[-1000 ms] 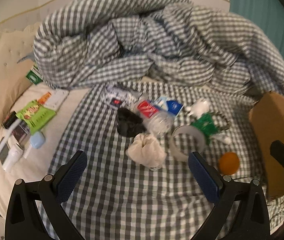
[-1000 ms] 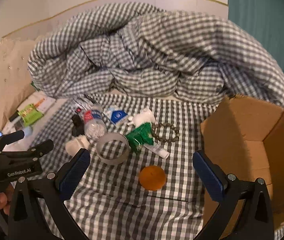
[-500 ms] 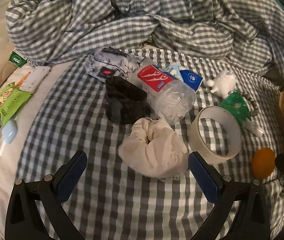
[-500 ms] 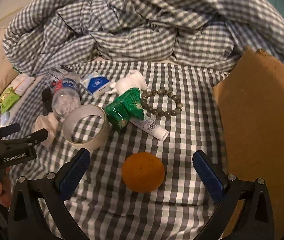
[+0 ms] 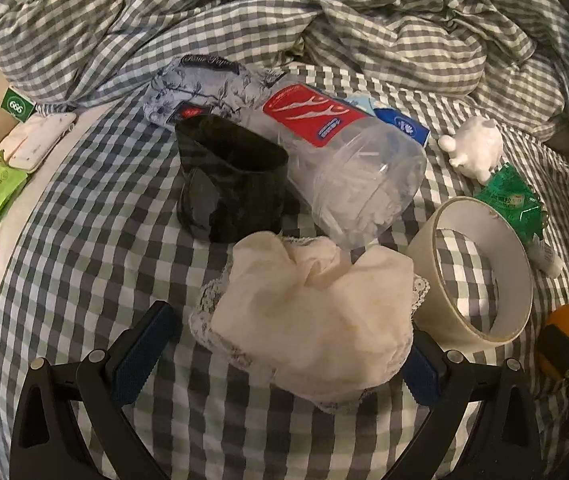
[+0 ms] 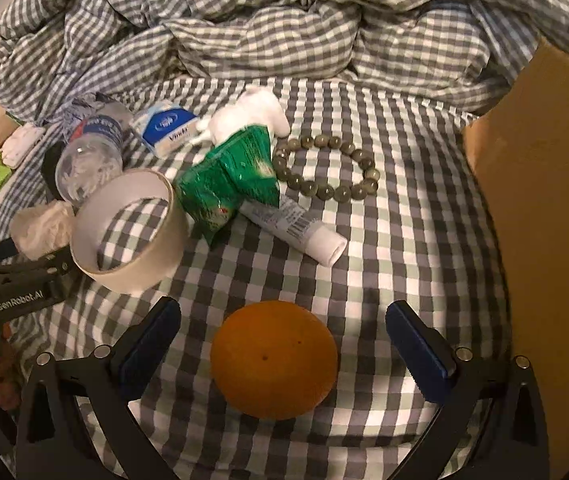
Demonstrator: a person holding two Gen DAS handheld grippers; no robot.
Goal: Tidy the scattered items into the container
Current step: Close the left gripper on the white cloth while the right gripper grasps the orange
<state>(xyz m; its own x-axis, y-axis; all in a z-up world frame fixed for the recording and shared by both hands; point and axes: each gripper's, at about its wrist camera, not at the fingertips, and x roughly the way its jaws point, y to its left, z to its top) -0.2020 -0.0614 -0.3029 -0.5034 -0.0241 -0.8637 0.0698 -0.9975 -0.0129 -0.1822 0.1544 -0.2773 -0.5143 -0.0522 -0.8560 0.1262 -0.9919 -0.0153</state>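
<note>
Vinda tissue pack (image 6: 167,127), GenRobot.AI on left gripper (image 6: 24,276), green 666 tag (image 5: 17,105)

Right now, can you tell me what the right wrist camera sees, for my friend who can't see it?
An orange sits on a checked bedsheet between the open fingers of the right hand-held gripper. Behind it lie a tape roll, a green packet, a white tube and a bead bracelet. A cardboard box stands at the right.
</note>
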